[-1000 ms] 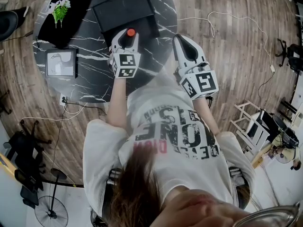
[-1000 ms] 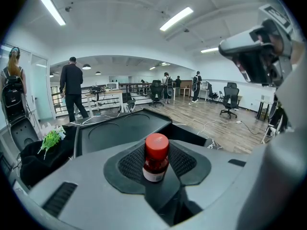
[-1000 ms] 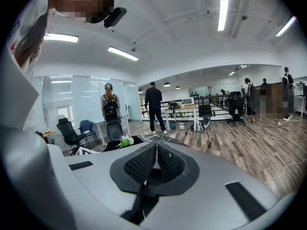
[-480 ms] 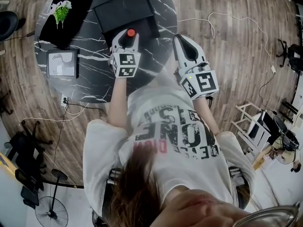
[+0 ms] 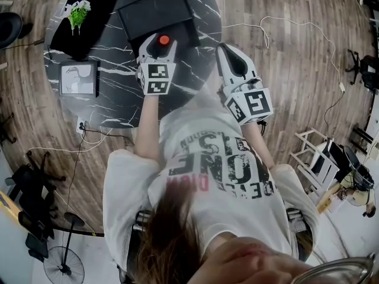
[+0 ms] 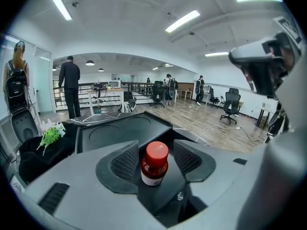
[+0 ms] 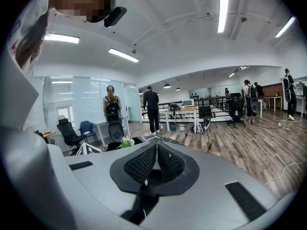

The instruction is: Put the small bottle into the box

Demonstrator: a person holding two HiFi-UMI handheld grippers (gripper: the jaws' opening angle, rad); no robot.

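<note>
Left gripper [image 6: 156, 158]: jaws just opened wide; 1 small bottle [image 6: 154, 167], red cap, upright between the pads, at near side of black box [image 6: 120, 131]. Right gripper [image 7: 156, 153]: jaws together, empty.

The only lettering you could read was on your white T-shirt [image 5: 219, 158], seen upside down in the head view. It showed large black block capitals in which "ONE" came up twice, side by side. The smaller black lines around them and a short red word nearby were too creased and bent to make out. The small brown glass bottle with the red cap [image 6: 154, 163] carried a white label [image 6: 151, 178], with print too small to read. The white cube [image 5: 157, 78] on your left gripper [image 5: 161, 40] and its twin on your right gripper [image 5: 226, 49] bore black-and-white square code patterns, not letters or numbers.
</note>
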